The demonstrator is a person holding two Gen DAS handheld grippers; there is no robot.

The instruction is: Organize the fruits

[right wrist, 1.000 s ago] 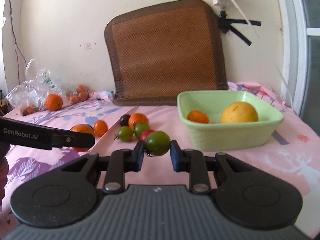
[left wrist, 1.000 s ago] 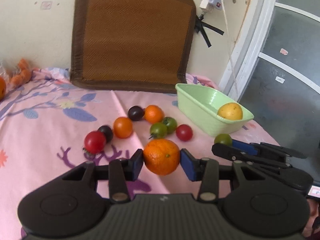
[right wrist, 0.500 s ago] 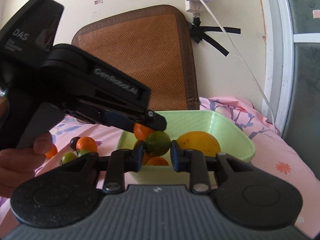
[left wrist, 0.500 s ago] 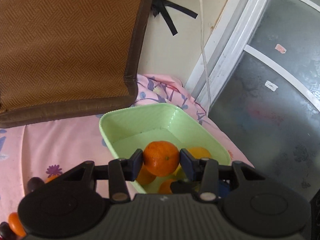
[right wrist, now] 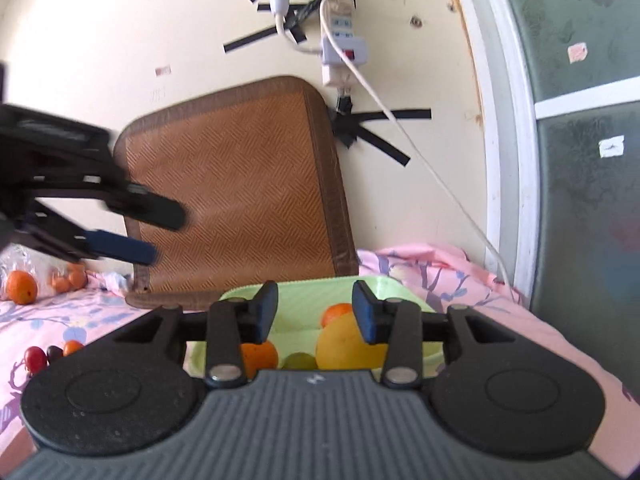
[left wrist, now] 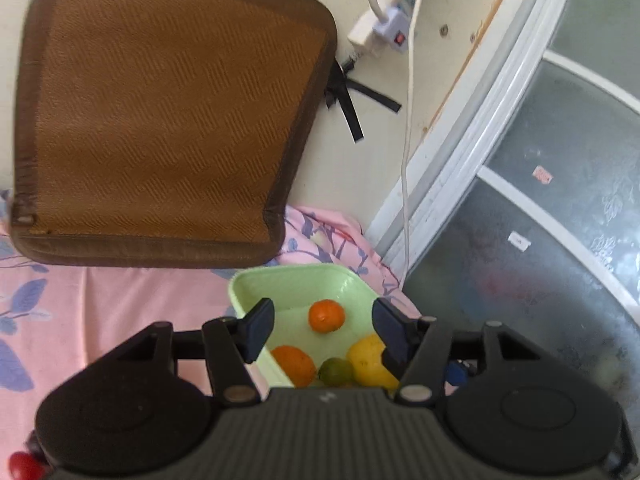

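A light green basket [left wrist: 296,284] sits on the pink floral cloth near the wall. It holds two oranges [left wrist: 326,315], a yellow fruit [left wrist: 370,362] and a green tomato [left wrist: 336,371]. My left gripper [left wrist: 323,330] is open and empty above the basket. My right gripper [right wrist: 315,316] is open and empty just in front of the basket [right wrist: 304,300], with the yellow fruit [right wrist: 344,346], an orange [right wrist: 260,356] and the green tomato [right wrist: 300,361] below it. The left gripper [right wrist: 132,226] shows blurred at the left of the right wrist view.
A brown woven mat [left wrist: 168,120] leans on the wall behind the basket. A power strip and white cable [right wrist: 340,56] hang above. Red, dark and orange small fruits [right wrist: 48,354] lie on the cloth at left. A plastic bag with oranges [right wrist: 22,286] is farther left.
Both grippers opened. The orange left my left gripper and the green tomato left my right gripper; both now lie in the basket. The left gripper has lifted away.
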